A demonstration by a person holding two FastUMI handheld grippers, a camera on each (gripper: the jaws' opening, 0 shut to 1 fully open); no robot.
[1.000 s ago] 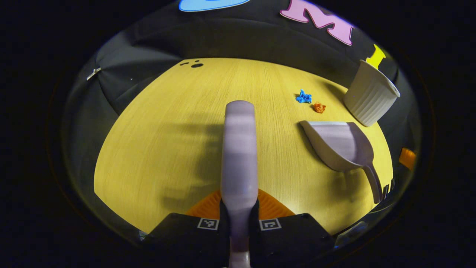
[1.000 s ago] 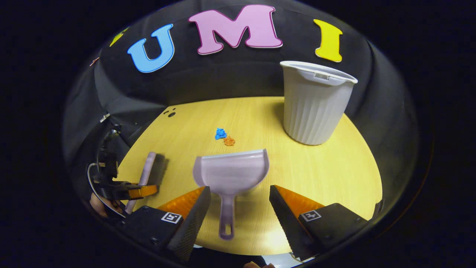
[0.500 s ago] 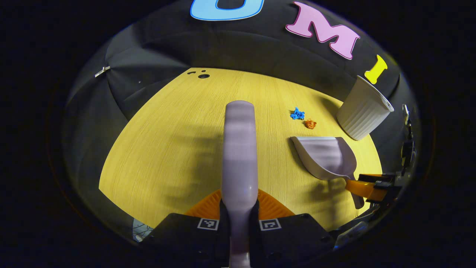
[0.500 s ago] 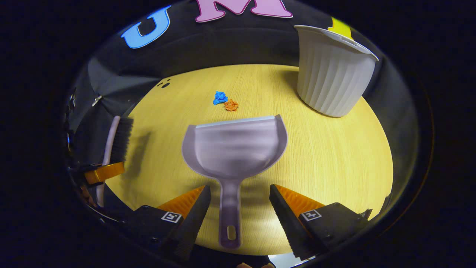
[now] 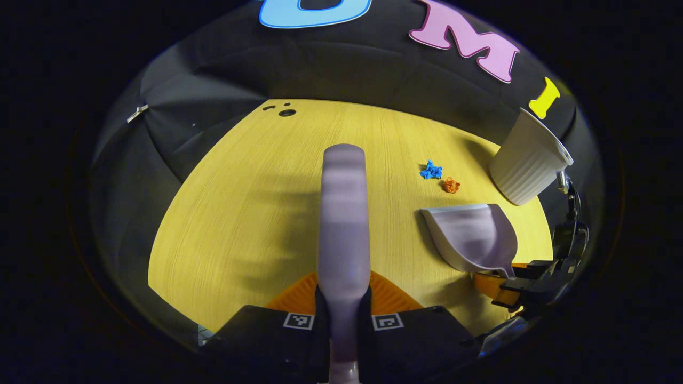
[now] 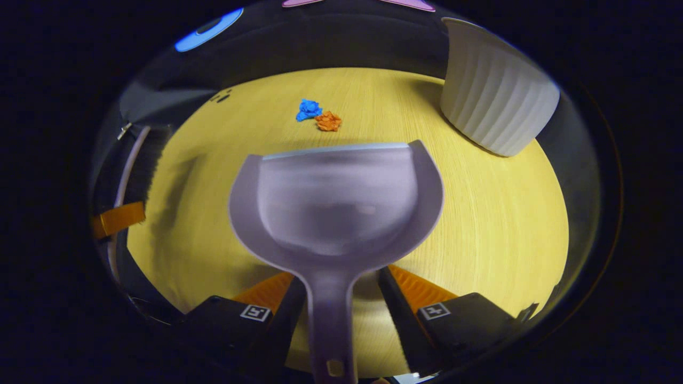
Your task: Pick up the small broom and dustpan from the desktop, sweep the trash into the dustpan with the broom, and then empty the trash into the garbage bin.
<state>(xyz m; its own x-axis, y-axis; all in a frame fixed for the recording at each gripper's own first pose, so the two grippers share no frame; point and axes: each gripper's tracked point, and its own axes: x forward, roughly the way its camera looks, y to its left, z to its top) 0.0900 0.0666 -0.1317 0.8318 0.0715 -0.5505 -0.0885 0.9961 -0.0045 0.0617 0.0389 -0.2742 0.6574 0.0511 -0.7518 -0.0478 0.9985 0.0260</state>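
My left gripper (image 5: 344, 298) is shut on the lilac broom (image 5: 344, 213), whose handle runs straight ahead above the wooden table (image 5: 240, 213). In the right gripper view the broom (image 6: 140, 160) and the left gripper (image 6: 116, 220) sit at the far left. The lilac dustpan (image 6: 336, 197) lies on the table with its handle between the fingers of my right gripper (image 6: 339, 290). These fingers stand open, with a gap on the right side. Blue trash (image 6: 308, 109) and orange trash (image 6: 328, 121) lie just beyond the pan's lip. In the left gripper view the dustpan (image 5: 472, 234) and right gripper (image 5: 507, 285) are at right.
A white ribbed garbage bin (image 6: 499, 101) stands at the table's far right, beyond the dustpan; it is also at the right in the left gripper view (image 5: 528, 165). Small dark holes (image 5: 286, 112) mark the table's far edge. The black cloth wall rises behind the table.
My right gripper has moved forward over the dustpan's handle, so the pan looms larger and its fingers have narrowed a little. The left gripper has kept the broom and shifted slightly.
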